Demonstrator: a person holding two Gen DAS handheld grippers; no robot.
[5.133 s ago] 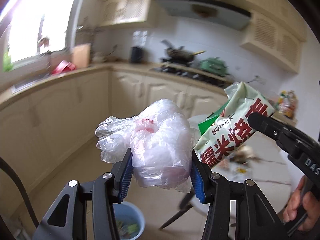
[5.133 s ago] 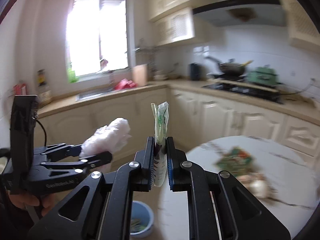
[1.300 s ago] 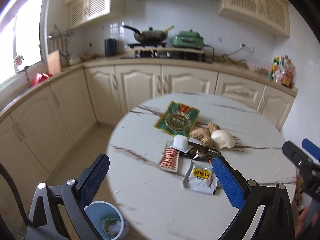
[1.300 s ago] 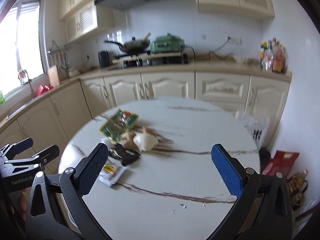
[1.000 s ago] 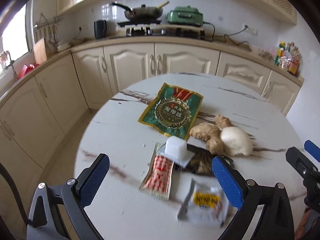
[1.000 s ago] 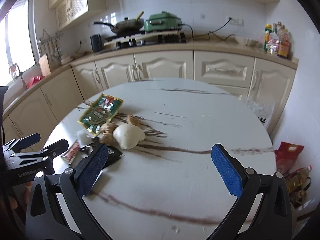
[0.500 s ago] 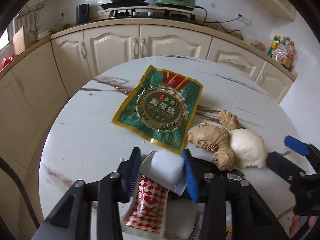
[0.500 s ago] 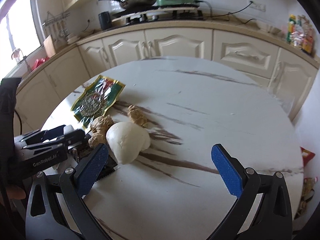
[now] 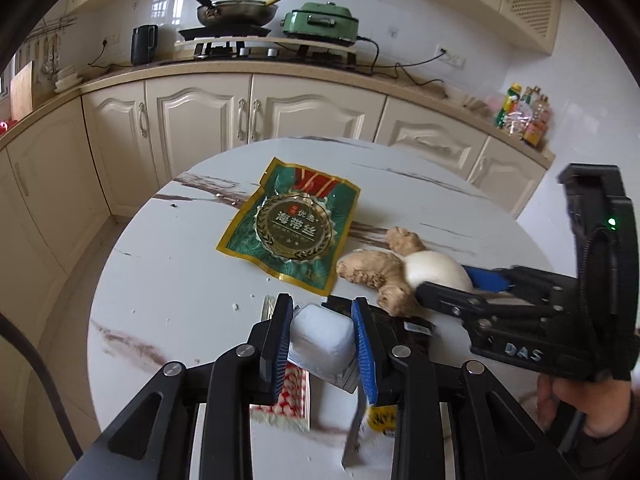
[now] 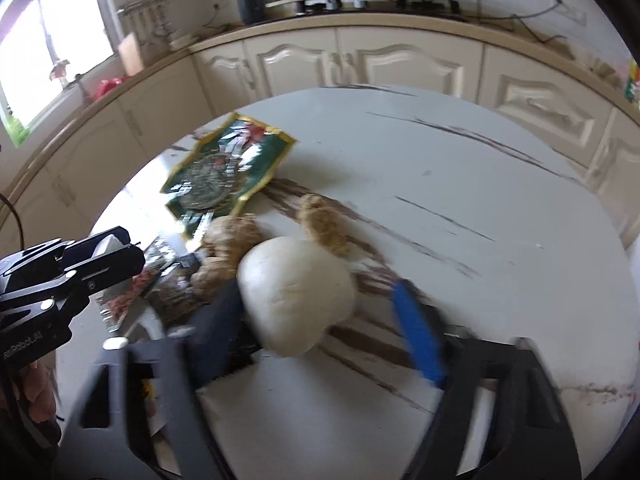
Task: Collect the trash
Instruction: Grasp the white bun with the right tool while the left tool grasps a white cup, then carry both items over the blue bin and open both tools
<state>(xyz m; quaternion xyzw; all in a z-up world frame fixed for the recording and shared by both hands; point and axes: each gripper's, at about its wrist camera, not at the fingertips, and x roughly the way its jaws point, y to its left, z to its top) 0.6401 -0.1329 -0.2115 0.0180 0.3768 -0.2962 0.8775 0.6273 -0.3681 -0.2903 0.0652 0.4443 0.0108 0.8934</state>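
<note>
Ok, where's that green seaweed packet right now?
The green packet lies flat on the round table on its far left part, just beyond the ginger and the white cup in the left tongs.

I'm in a home kitchen. Ahead of my grippers, beyond the round marble table [image 9: 168,280], cream cabinets [image 9: 200,116] run under a counter carrying a gas stove [image 9: 228,46], a frying pan [image 9: 236,10] and a green electric cooker [image 9: 320,20]; sauce bottles [image 9: 524,114] stand far right.
</note>
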